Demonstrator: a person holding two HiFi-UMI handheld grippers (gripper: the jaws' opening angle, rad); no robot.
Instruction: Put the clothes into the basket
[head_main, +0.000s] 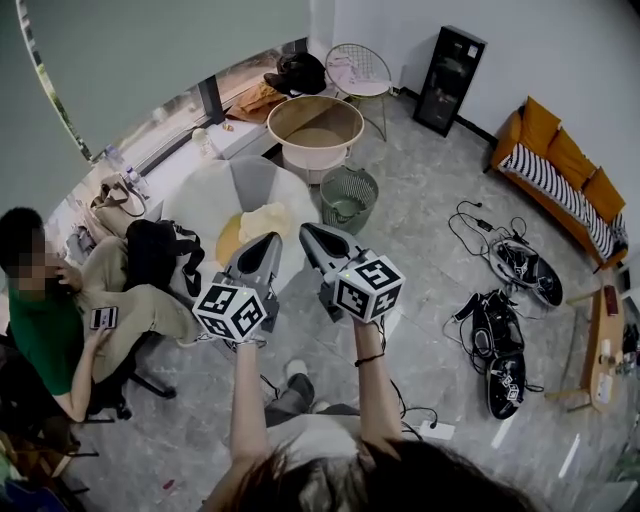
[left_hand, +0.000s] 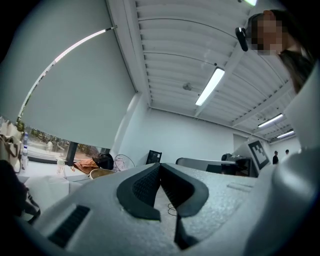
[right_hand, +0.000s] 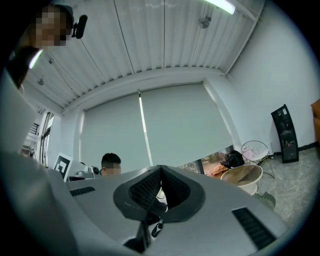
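A pale yellow garment lies on a round white table in the head view. Just right of the table, on the floor, stands a green mesh basket, which also shows as a green mesh basket low in the right gripper view. My left gripper hangs over the table's near edge, its tip above the garment, jaws together with nothing between them. Beside it, my right gripper is shut and empty too. Each gripper view shows the same: left gripper, right gripper, pads touching.
A big beige tub stands behind the basket, with a wire chair and dark and orange clothes beyond. A seated person and a black bag are at the table's left. Cables and cases litter the floor at right.
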